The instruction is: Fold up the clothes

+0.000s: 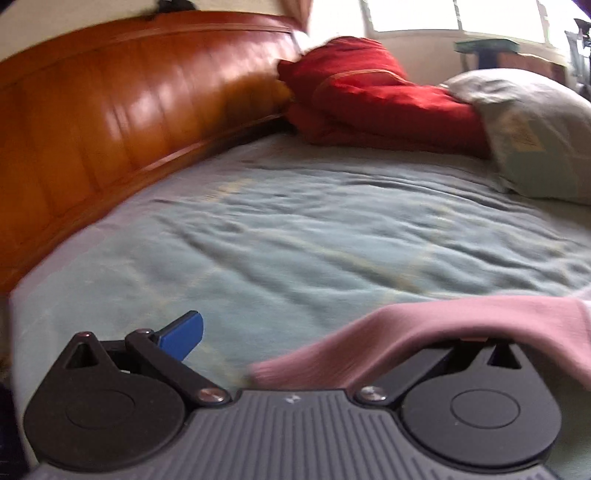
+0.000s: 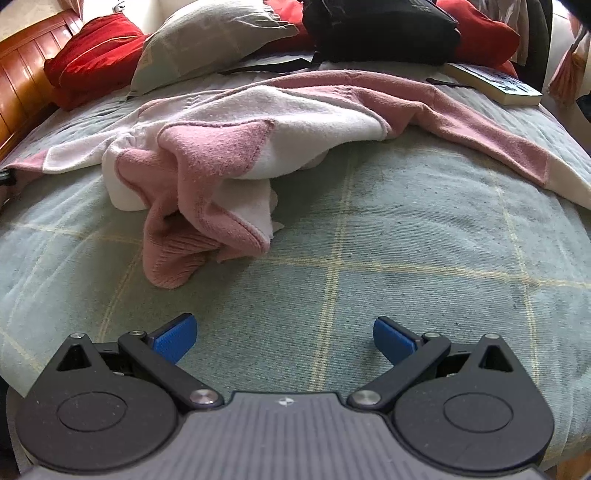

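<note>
A pink and white sweater (image 2: 236,147) lies crumpled across the green plaid bedspread (image 2: 369,240), one sleeve stretched toward the right. My right gripper (image 2: 284,339) hovers open over bare bedspread, just short of the sweater's bunched pink cuff (image 2: 173,262). In the left wrist view, my left gripper (image 1: 325,338) stands open. Its left blue fingertip (image 1: 183,334) shows, while a pink part of the sweater (image 1: 424,328) drapes over the right finger and hides it.
A wooden headboard (image 1: 110,122) runs along the left. Red cushions (image 1: 362,92) and a grey pillow (image 1: 535,129) sit at the head of the bed. A black bag (image 2: 380,29) and a book (image 2: 495,83) lie beyond the sweater.
</note>
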`<state>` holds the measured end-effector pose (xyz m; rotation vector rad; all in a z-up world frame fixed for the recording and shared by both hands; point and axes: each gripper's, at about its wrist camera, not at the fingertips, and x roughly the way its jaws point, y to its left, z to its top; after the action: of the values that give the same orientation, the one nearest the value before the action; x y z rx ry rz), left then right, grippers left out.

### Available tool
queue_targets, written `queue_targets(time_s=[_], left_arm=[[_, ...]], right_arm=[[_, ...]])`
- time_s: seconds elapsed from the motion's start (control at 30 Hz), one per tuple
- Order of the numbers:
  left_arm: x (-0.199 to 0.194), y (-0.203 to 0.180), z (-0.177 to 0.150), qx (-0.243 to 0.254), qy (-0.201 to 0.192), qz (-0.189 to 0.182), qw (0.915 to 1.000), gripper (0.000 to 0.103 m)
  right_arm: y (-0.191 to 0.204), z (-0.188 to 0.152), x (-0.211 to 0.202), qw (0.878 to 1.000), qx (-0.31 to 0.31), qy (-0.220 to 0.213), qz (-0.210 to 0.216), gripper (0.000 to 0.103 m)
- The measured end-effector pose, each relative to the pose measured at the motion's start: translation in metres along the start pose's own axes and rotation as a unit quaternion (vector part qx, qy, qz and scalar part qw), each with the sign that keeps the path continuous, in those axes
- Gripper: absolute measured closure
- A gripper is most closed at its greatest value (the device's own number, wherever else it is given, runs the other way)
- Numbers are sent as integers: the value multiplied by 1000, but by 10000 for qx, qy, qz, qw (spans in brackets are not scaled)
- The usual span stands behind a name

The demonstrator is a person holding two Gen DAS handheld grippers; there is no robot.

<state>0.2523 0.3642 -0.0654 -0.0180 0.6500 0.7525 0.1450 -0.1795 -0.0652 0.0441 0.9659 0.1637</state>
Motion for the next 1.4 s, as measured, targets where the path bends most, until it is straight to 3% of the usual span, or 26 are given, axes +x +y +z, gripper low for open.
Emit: queue_targets(time_s=[0.2,0.33,0.5,0.67,0.8,0.9,1.2,1.4], left_arm=[[-8,38,11,-196,-239,737,9968,1],[-12,59,16,-327,-136,723,9968,1],[-17,42,20,-184,85,26,9998,1],[-20,-22,24,340,67,-759,9965,1],[-15,-69,26,647,-17,-1075,9921,1],[-7,-95,25,873,41,-1086,9902,1],[-11,-65,-13,641,565,-1398,9865,0],[-67,-59,-11,1003,172,-1681,9805,1]], right_arm=[[1,-1,0,10000,9,-6,37,0],[3,-2,0,10000,-40,-11,70,0],[7,-3,-1,9999,-53,-24,122,0],[10,-4,-5,9999,-119,-23,96,0],[7,-3,-3,10000,-77,19,8,0],[4,-3,0,10000,-33,50,-38,0],[-1,-3,5,10000,-35,53,-24,0],[-2,-8,-7,9999,-45,-70,97,0]])
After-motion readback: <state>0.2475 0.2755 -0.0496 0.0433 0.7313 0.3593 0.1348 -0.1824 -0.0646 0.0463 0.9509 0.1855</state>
